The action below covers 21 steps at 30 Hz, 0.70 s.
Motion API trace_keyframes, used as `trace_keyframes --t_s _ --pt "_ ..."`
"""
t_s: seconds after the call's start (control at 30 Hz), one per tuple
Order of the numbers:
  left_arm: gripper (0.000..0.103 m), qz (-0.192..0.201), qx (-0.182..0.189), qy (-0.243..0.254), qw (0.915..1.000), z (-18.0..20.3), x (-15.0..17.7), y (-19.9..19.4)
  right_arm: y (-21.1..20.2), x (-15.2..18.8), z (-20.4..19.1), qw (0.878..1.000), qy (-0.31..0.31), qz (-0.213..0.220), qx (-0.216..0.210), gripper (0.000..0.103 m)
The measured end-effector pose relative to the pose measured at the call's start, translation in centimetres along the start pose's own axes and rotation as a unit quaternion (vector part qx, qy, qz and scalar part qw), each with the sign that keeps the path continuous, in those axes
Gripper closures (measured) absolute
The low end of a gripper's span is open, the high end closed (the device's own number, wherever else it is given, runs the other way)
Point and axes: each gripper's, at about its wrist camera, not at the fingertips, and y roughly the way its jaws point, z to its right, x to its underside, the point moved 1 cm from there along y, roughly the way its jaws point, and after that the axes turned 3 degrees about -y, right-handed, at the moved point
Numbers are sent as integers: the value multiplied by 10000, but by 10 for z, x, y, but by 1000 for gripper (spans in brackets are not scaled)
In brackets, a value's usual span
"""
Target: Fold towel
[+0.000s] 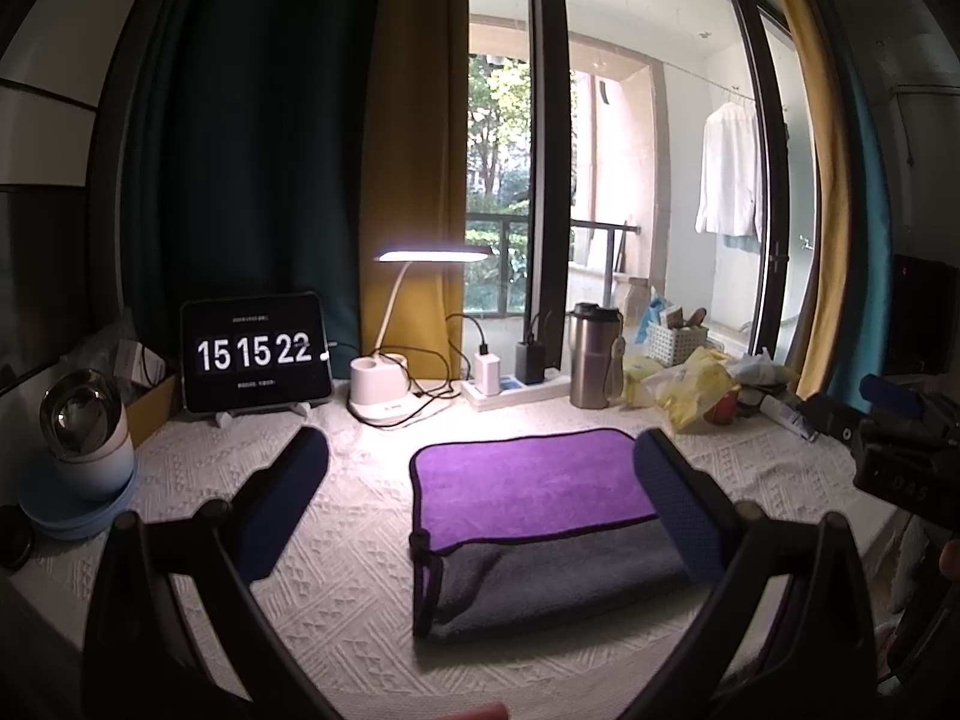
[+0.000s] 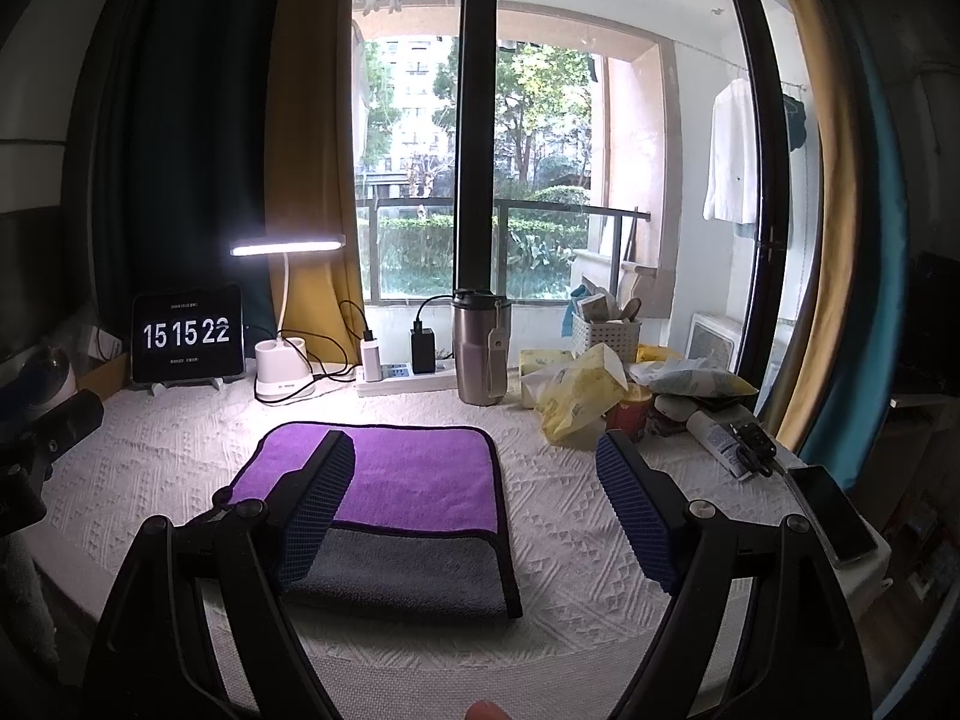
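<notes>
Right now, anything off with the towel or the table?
Towel is folded unevenly: the purple flap stops short of the near edge, leaving a grey band exposed. A loose pile of yellow bags crowds the table's right rear. Nothing spilled or damaged.

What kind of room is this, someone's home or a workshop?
Most likely a home, a desk set by a balcony door. A lit desk lamp, a tablet showing a clock and a steel travel mug stand behind the folded towel, and a white shirt hangs drying outside.
</notes>
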Motion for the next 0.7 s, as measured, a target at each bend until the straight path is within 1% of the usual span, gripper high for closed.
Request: trace_keyframes --t_s 0.1,0.27,0.7 --pt "1 -122 -2 6 9999 -1 0 8 3 0 0 10000 18 -60 -20 18" --pt "1 -442 26 22 9990 -2 5 24 12 2 -1 9998 37 -178 -54 18" --pt "1 -1023 -23 86 9947 -4 16 66 51 7 4 9979 144 -619 -120 18"
